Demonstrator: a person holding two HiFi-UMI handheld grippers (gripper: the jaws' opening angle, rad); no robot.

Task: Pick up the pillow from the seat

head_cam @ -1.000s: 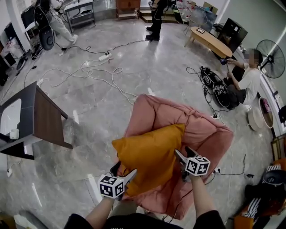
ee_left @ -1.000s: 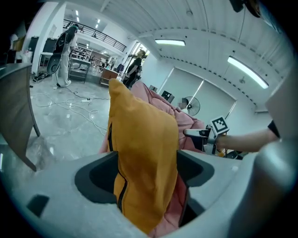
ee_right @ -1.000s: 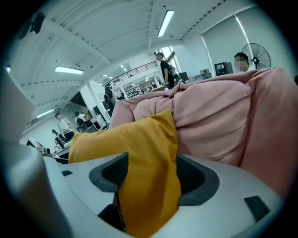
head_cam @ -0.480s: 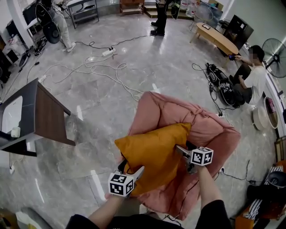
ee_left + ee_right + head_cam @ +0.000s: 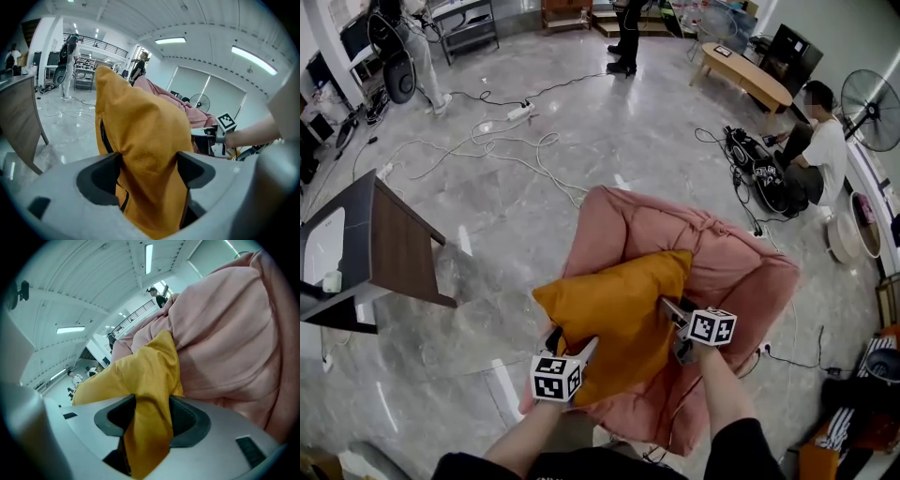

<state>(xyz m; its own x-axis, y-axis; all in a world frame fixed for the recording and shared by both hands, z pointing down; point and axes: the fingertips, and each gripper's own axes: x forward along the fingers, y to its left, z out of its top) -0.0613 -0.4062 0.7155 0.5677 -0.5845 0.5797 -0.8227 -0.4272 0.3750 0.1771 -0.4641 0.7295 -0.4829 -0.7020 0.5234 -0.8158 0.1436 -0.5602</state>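
An orange pillow (image 5: 614,309) lies tilted on the pink cushioned seat (image 5: 727,267). My left gripper (image 5: 570,345) is at the pillow's near left corner; in the left gripper view the pillow (image 5: 140,126) fills the gap and the left gripper (image 5: 147,171) is shut on it. My right gripper (image 5: 673,328) is at the pillow's right edge. In the right gripper view a fold of the pillow (image 5: 140,376) runs between the closing jaws of the right gripper (image 5: 152,416), whose pads press it, with the seat (image 5: 225,343) behind.
A dark table (image 5: 389,244) stands on the marble floor at the left. Loose cables (image 5: 502,150) trail across the floor beyond the seat. A person (image 5: 820,155) sits at the far right near a fan (image 5: 872,98) and a wooden bench (image 5: 745,80).
The right gripper has come in along the pillow's right edge and its jaws have narrowed onto the fabric. The left gripper stays on the near left corner.
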